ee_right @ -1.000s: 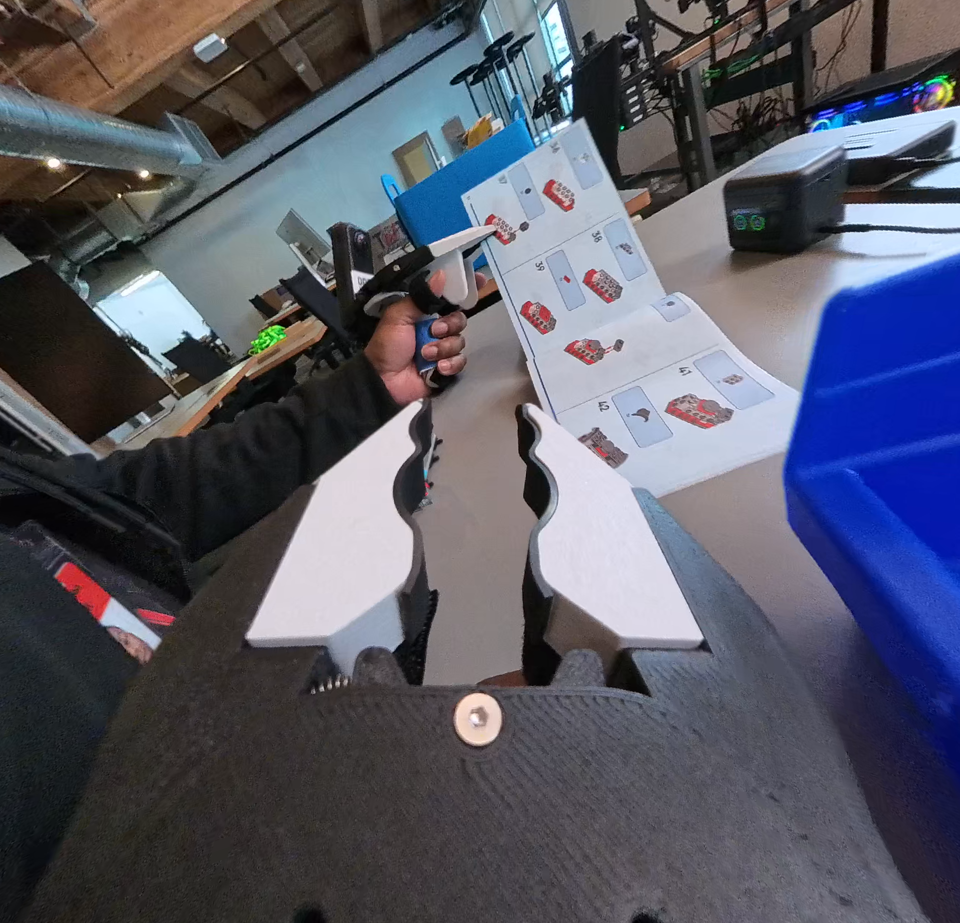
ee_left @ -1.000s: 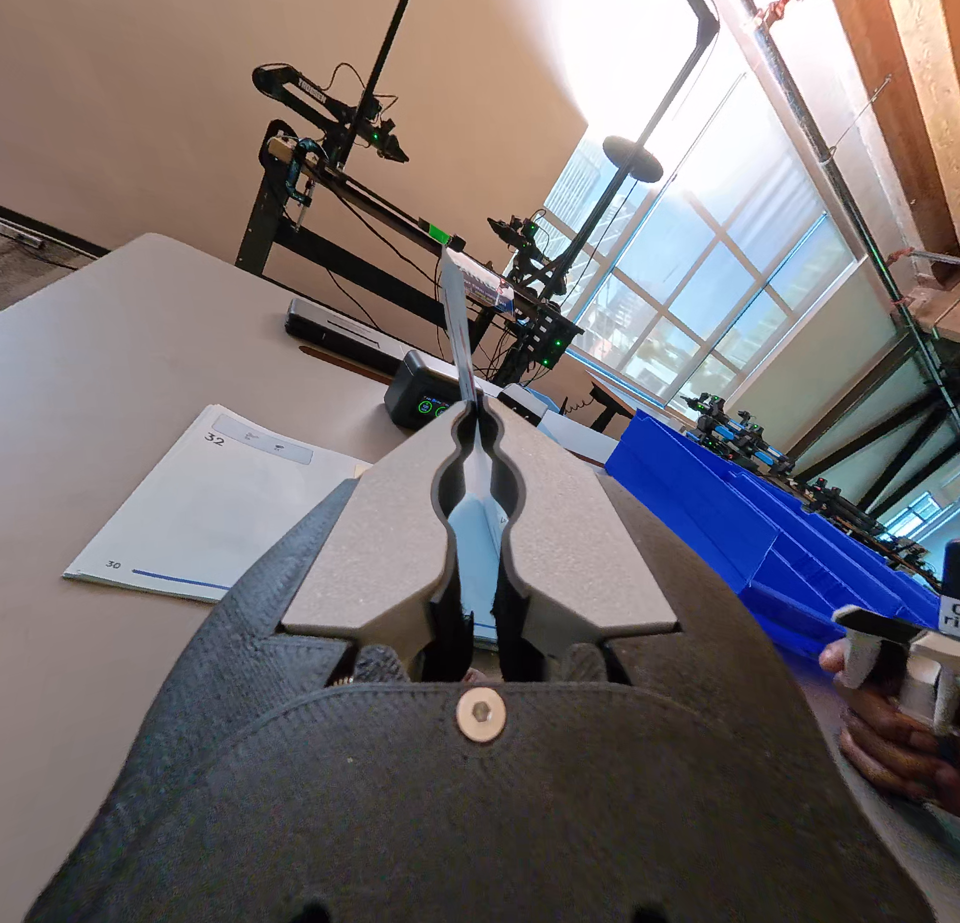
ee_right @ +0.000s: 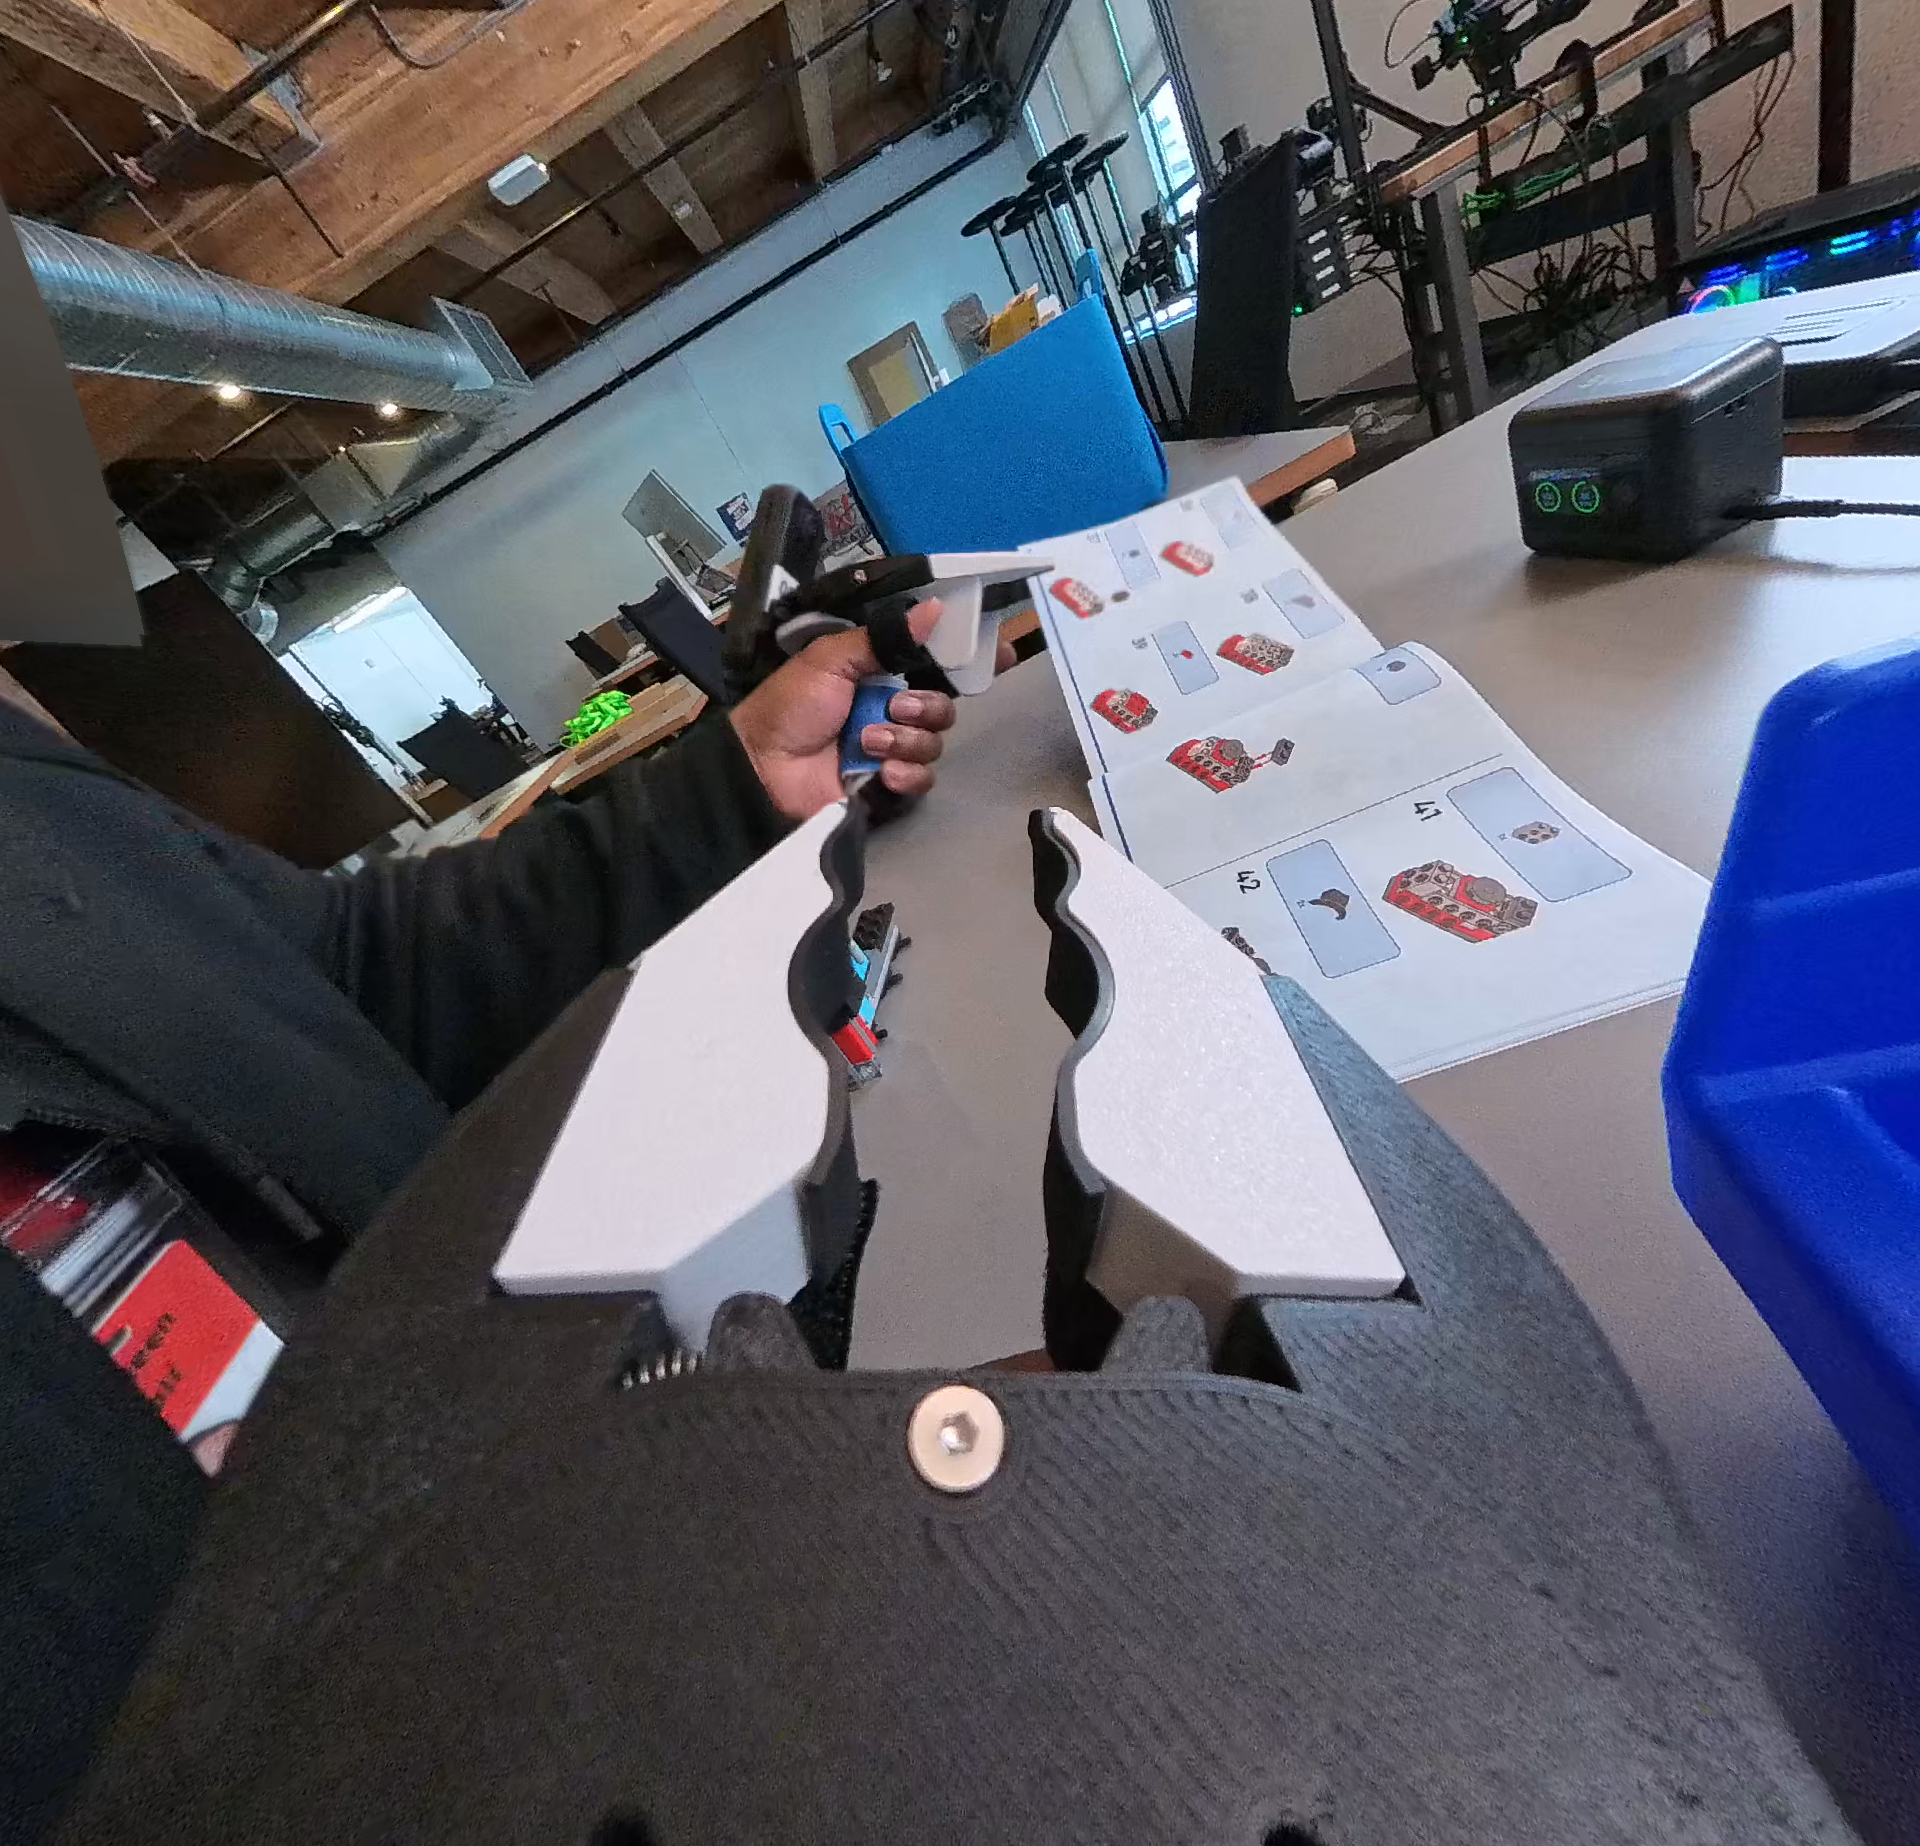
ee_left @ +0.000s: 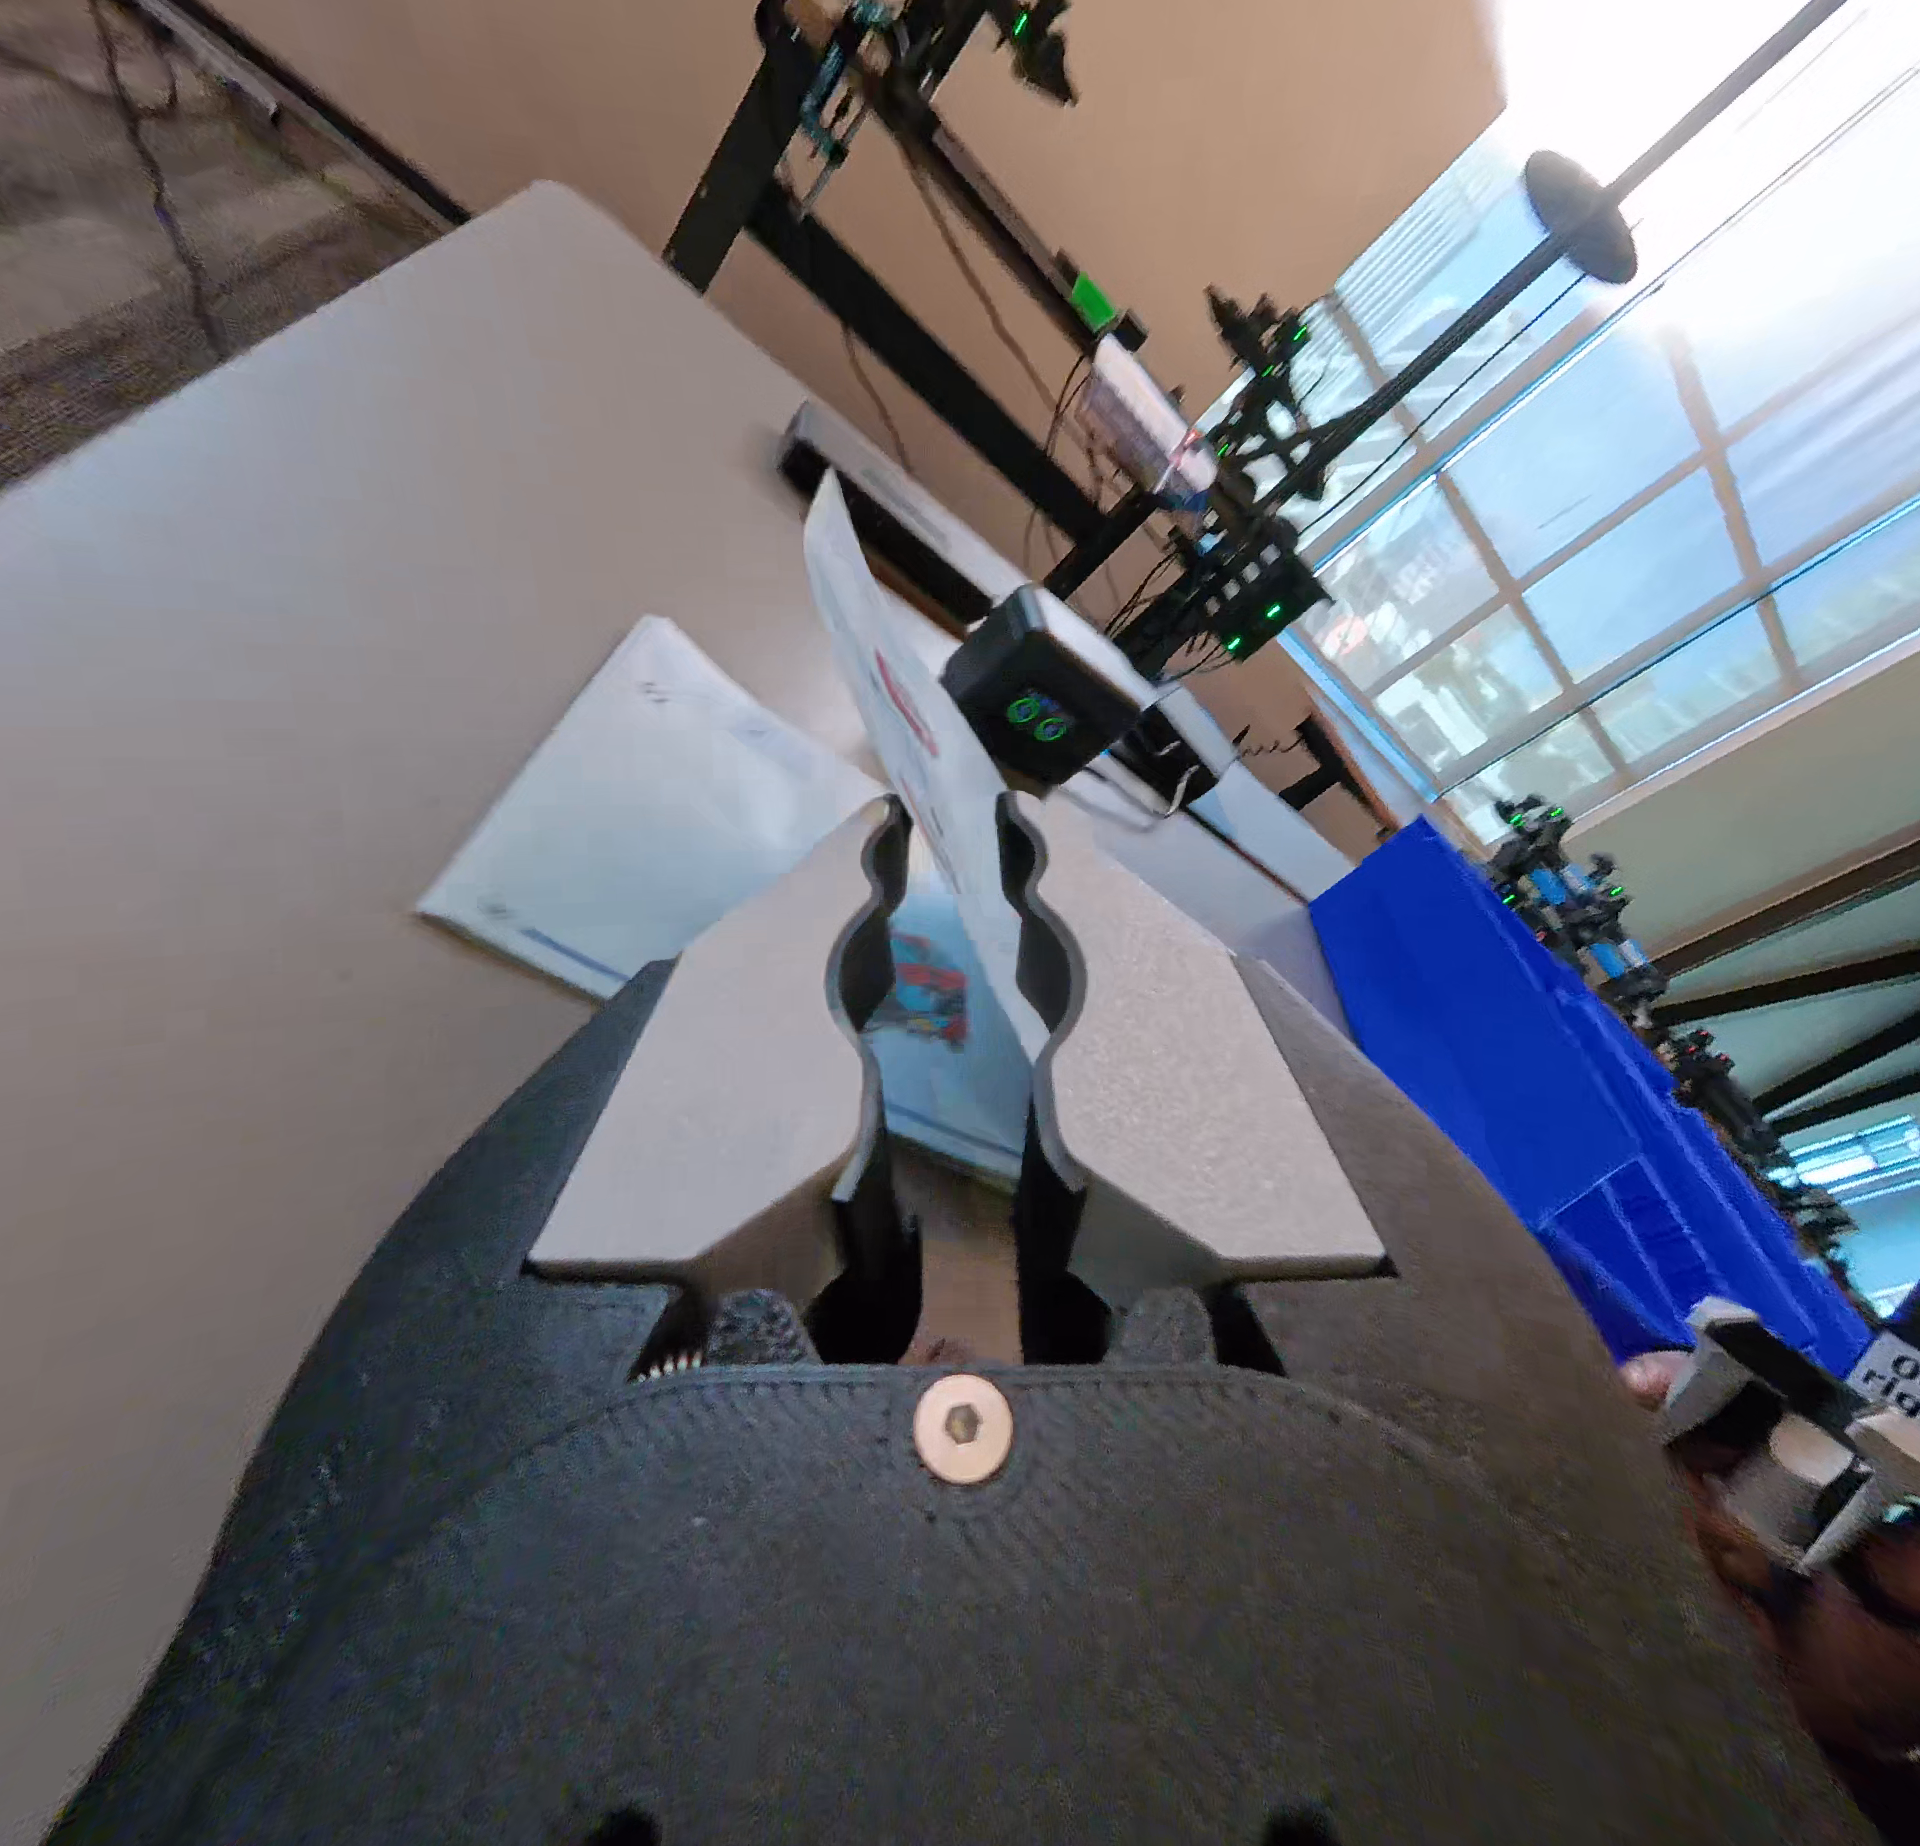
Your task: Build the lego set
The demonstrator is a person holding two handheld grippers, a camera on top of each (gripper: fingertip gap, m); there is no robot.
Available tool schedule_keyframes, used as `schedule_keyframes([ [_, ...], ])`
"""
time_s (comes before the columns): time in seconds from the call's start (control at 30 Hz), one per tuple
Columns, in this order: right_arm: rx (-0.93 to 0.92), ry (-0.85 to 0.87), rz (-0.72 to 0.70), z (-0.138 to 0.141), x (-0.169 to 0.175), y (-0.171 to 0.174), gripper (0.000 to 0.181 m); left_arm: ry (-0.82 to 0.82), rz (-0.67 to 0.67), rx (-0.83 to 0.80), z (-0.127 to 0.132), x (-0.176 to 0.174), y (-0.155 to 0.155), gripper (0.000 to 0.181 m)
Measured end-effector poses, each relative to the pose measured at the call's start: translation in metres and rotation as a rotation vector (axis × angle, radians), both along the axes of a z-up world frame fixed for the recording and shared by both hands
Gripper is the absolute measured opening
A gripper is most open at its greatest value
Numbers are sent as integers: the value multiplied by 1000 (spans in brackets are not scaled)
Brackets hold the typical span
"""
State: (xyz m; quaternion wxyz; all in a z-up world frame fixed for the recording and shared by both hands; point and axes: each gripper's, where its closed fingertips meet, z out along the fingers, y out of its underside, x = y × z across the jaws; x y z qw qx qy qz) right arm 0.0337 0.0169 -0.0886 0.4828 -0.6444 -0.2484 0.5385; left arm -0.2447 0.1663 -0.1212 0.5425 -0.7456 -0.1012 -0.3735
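We note both cameras sit low over the desk (ee_left: 312, 757), each looking forward along its own fingers. The left view tilts toward the windows; the right faces the room. Both take in the instruction booklet (ee_right: 1382, 851) and black box (ee_left: 1039, 695).

A grey table (ee_right: 1558, 591) carries an open booklet (ee_right: 1382, 861), blue bin (ee_right: 1808, 1017), black box (ee_right: 1652, 446) and seemingly small bricks (ee_right: 871, 975).

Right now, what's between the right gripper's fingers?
In the right wrist view, the right gripper is open; bare table and a small lego piece show between.
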Motion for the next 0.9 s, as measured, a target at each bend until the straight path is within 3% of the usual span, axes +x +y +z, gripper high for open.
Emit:
schedule_keyframes([
  [0.1,-1,2,3,0,0,0,32,117,8,-87,-3,-41,-4,31],
  [0.23,-6,7,10,0,0,-1,31,214,8,-21,15,-79,-1,31],
  [0.37,-28,2,13,-2,-1,1,32,251,-124,-230,-42,-61,15,39],
  [0.57,-21,0,7,-2,-1,1,32,421,-159,-349,-64,-54,26,45],
  [0.67,-25,6,8,-1,0,2,32,501,-151,-377,-70,-53,26,38],
  [0.9,-19,12,12,0,1,1,32,367,-278,-437,-66,-25,-1,37],
])
